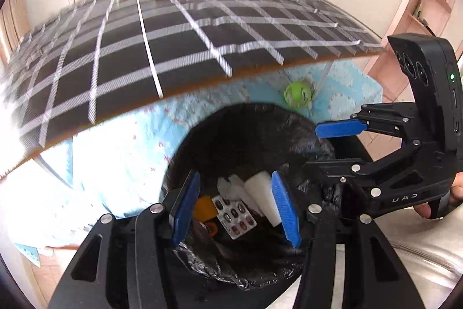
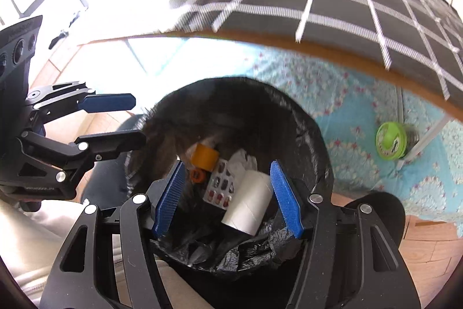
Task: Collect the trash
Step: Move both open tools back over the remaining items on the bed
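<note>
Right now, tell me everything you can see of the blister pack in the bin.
The blister pack is a flat silvery foil card with rows of dark red and black capsules, some pockets apparently emptied. It lies tilted inside the black-lined bin, beside a white roll, crumpled white paper and an orange piece. Neither gripper touches it.

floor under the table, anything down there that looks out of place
Yes: a green round container lies on the blue patterned mat beside a table leg, outside the black-lined trash bin. The roll, blister pack and orange items are already in the bin. Both tools are open and empty.
</note>
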`<action>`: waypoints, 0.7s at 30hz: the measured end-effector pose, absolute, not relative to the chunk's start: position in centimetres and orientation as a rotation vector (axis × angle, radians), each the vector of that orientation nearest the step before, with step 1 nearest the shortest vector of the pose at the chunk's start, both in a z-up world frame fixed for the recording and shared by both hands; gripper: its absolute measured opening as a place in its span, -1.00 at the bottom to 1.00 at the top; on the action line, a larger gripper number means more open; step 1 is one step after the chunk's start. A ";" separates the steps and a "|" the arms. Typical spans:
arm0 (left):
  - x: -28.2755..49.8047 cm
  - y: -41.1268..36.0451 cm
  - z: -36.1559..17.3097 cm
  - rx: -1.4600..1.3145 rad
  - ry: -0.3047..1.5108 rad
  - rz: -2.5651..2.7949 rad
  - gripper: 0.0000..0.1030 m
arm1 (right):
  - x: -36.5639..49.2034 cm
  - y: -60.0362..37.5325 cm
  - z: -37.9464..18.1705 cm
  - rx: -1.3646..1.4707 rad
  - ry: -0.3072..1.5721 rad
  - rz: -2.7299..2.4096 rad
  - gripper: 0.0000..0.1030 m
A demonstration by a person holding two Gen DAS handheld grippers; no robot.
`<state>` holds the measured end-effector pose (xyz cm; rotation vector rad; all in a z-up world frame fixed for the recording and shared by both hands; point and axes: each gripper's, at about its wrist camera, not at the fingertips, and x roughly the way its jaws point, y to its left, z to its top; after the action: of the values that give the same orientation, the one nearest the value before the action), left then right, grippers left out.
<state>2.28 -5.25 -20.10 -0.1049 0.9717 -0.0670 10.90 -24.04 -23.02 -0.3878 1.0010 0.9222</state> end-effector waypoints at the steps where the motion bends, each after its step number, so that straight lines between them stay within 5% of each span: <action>1: 2.2 -5.2 -19.5 -0.097 0.959 -0.064 -0.04 | 10.8 -24.0 -22.5 -0.385 0.988 0.928 0.18; 21: 5.7 1.2 -10.2 -0.033 0.756 0.058 -0.04 | 13.5 -21.1 -12.7 -0.352 0.753 0.977 0.18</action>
<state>5.75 1.25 -10.21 -0.0330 0.7562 0.0582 13.55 -21.15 -12.73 -0.3522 0.7528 0.9767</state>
